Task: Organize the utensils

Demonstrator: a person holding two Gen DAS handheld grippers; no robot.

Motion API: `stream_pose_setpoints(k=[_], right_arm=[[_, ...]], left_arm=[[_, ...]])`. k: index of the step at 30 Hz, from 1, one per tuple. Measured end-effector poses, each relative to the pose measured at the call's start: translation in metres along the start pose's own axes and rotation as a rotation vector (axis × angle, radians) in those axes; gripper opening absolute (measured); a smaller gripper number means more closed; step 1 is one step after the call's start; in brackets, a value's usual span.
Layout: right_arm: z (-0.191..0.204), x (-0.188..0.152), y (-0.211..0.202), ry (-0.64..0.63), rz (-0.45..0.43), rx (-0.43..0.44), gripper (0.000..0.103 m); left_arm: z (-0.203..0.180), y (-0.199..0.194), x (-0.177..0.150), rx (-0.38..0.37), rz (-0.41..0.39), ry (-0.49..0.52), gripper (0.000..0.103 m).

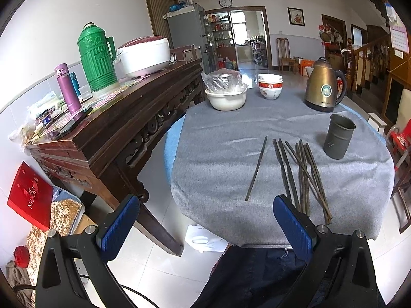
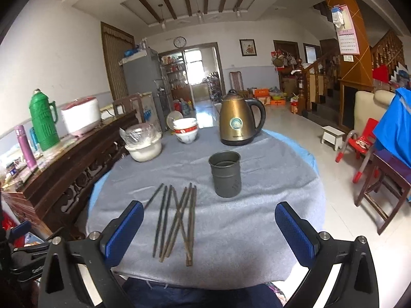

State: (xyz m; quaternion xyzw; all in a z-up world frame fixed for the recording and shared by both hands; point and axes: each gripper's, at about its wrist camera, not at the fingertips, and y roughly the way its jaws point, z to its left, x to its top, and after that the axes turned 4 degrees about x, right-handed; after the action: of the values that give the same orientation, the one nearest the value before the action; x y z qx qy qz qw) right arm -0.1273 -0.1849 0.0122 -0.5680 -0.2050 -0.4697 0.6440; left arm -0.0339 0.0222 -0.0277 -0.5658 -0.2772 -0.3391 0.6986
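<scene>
Several dark chopsticks (image 1: 303,177) lie in a loose pile on the grey cloth of the round table (image 1: 218,138); they also show in the right wrist view (image 2: 177,218). One single chopstick (image 1: 256,168) lies apart to the left of the pile. A dark metal cup (image 1: 338,136) stands upright and empty behind the pile, and shows in the right wrist view (image 2: 225,174). My left gripper (image 1: 205,220) is open and empty at the table's near edge. My right gripper (image 2: 209,227) is open and empty, above the near ends of the chopsticks.
A brass kettle (image 2: 239,120), stacked bowls (image 2: 186,129) and a covered white pot (image 2: 143,143) stand at the table's far side. A dark wooden sideboard (image 1: 123,118) with a green thermos (image 1: 99,56) is at the left. Chairs (image 2: 380,179) stand at the right.
</scene>
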Motion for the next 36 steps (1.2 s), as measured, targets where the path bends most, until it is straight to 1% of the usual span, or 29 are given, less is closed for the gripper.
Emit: stream_pose_setpoints(k=[3, 6, 13, 18, 21, 27, 32, 36], right_arm=[[-0.003, -0.005, 0.008, 0.019, 0.053, 0.023, 0.103], [-0.004, -0.01, 0.013, 0.025, 0.081, 0.026, 0.103], [-0.001, -0.012, 0.016, 0.016, 0.094, 0.025, 0.103], [0.003, -0.013, 0.023, -0.004, 0.109, 0.036, 0.103], [0.006, -0.009, 0.03, -0.011, 0.122, 0.043, 0.103], [0.006, 0.004, 0.045, -0.012, 0.127, 0.035, 0.103], [0.005, 0.009, 0.065, -0.029, 0.152, 0.027, 0.103], [-0.008, 0.008, 0.091, 0.014, 0.201, 0.066, 0.103]], left_arm=[[-0.001, 0.003, -0.002, 0.001, 0.013, 0.01, 0.103], [-0.003, 0.002, -0.002, -0.001, 0.019, 0.017, 0.103], [-0.005, 0.007, -0.004, -0.01, 0.04, 0.027, 0.103], [-0.012, 0.012, -0.006, -0.037, 0.065, 0.049, 0.103], [-0.017, 0.016, -0.006, -0.052, 0.073, 0.069, 0.103], [-0.025, 0.024, -0.003, -0.055, 0.075, 0.094, 0.103], [-0.028, 0.041, 0.0, -0.068, 0.116, 0.093, 0.103], [-0.032, 0.062, -0.001, -0.083, 0.171, 0.092, 0.103]])
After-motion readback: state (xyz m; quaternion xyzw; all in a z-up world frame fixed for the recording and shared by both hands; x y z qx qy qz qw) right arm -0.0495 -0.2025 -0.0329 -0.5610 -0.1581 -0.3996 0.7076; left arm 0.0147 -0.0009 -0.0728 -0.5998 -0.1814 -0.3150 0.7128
